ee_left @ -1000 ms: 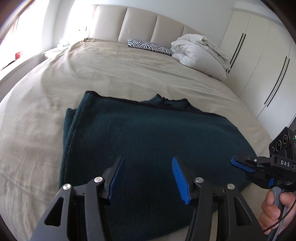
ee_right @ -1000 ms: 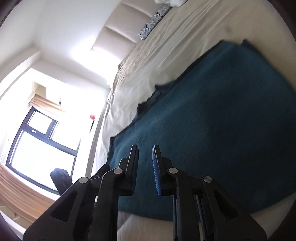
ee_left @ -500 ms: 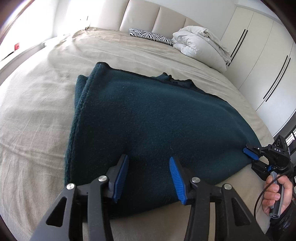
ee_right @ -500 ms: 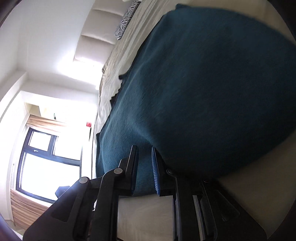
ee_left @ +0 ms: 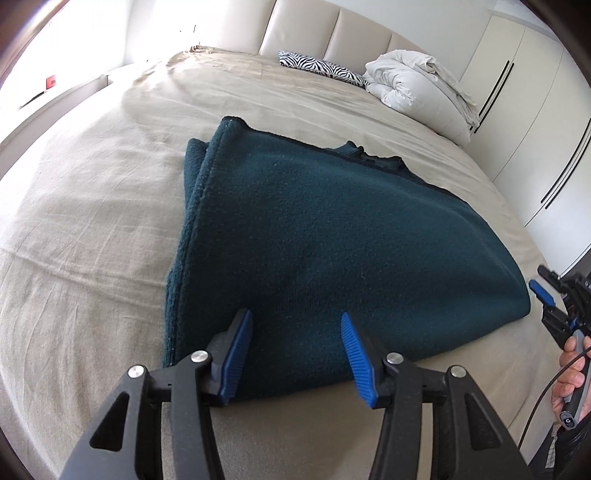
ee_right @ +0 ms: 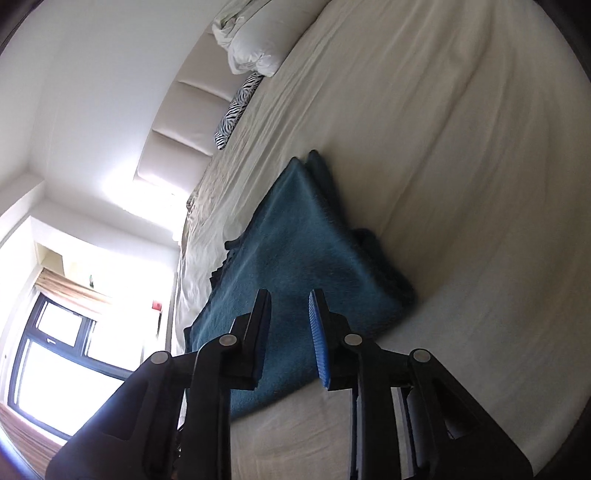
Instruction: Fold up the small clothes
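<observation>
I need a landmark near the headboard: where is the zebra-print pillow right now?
In the left wrist view the zebra-print pillow lies at the head of the bed, against the headboard, just left of the white duvet.

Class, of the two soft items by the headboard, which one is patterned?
The zebra-striped pillow: it is black-and-white striped and flat, while the bundled duvet beside it is plain white.

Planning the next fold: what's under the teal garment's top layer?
At the teal garment's left edge, more folded teal layers show, resting on the beige bedsheet. Anything between the layers is covered.
</observation>
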Demonstrator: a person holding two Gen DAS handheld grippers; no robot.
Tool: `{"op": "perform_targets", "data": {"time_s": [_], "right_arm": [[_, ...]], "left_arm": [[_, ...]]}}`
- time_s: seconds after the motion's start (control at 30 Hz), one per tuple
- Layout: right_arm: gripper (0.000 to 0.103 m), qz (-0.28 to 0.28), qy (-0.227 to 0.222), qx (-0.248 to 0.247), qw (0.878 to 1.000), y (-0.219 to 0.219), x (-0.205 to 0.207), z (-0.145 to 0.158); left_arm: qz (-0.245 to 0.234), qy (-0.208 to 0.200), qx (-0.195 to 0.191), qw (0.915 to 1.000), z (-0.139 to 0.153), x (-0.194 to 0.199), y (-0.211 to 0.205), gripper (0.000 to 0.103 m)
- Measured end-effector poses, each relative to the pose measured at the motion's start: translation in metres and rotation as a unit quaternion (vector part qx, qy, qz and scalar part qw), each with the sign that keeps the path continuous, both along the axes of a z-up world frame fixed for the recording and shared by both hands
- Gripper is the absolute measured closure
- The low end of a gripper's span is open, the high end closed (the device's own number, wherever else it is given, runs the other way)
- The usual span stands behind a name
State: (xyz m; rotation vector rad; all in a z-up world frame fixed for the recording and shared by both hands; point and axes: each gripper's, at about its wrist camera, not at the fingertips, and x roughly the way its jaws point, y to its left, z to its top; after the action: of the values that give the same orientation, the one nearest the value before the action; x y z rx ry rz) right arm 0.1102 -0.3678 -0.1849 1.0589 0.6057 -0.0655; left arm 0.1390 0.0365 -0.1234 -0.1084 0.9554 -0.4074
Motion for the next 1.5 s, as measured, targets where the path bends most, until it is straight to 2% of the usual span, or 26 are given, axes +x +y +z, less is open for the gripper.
{"op": "perform_targets", "data": {"time_s": [0.03,0.07,0.1,0.27,0.43,0.5,0.6,0.7,0.83,0.9,1.03,1.13,1.2,1.27,1.33,1.5], "right_arm": [[0.072,0.018,-0.004,-0.005,1.0,0.01,0.013,0.006],[0.058,0.034,-0.005,-0.008,0.999,0.021,0.032,0.015],[0.054,0.05,-0.005,-0.011,0.999,0.033,0.049,0.02],[0.054,0.142,0.005,-0.012,0.99,0.095,0.123,0.025],[0.054,0.206,0.022,-0.007,0.978,0.139,0.172,0.003],[0.055,0.199,0.039,0.004,0.979,0.137,0.175,-0.014],[0.06,0.184,0.017,0.033,0.982,0.11,0.16,-0.032],[0.06,0.147,0.007,0.025,0.989,0.078,0.144,-0.031],[0.057,0.072,0.009,0.023,0.997,0.026,0.123,-0.023],[0.056,0.051,0.003,0.009,0.999,0.014,0.116,-0.01],[0.055,0.083,-0.007,0.009,0.996,0.024,0.131,0.003],[0.055,0.125,-0.003,0.01,0.992,0.05,0.157,0.003],[0.055,0.152,0.0,0.013,0.988,0.068,0.177,-0.003],[0.055,0.16,0.013,0.01,0.987,0.079,0.196,-0.013],[0.056,0.157,0.021,0.016,0.987,0.077,0.204,-0.024],[0.057,0.133,0.001,0.036,0.99,0.045,0.189,-0.025]], "left_arm": [[0.0,-0.001,0.002,1.0,0.0,0.001,-0.001,0.049],[0.0,0.0,0.001,1.0,-0.001,0.002,-0.001,0.048],[0.0,0.001,0.0,1.0,-0.001,0.003,-0.001,0.048],[-0.003,0.003,0.004,1.0,-0.003,0.006,-0.003,0.047],[-0.008,0.001,0.006,0.9999,-0.004,0.007,-0.007,0.044],[-0.01,0.001,0.006,0.9999,-0.004,0.007,-0.008,0.044],[-0.014,0.007,-0.003,0.9999,-0.001,0.008,-0.005,0.044],[-0.012,0.014,-0.024,0.9996,0.01,0.01,0.0,0.044],[-0.008,-0.016,-0.037,0.9992,0.039,0.015,0.004,0.044],[-0.014,-0.027,-0.03,0.9991,0.048,0.026,-0.001,0.042],[-0.021,-0.058,-0.004,0.9981,0.053,0.06,-0.019,0.042],[-0.019,-0.056,0.024,0.9979,0.041,0.09,-0.028,0.042],[-0.009,-0.036,0.039,0.9986,0.026,0.105,-0.025,0.042],[0.002,-0.011,0.026,0.9996,0.009,0.113,-0.014,0.043],[-0.003,-0.021,0.007,0.9998,0.002,0.109,-0.005,0.043],[-0.009,-0.03,0.001,0.9995,0.0,0.106,-0.003,0.043]]}}
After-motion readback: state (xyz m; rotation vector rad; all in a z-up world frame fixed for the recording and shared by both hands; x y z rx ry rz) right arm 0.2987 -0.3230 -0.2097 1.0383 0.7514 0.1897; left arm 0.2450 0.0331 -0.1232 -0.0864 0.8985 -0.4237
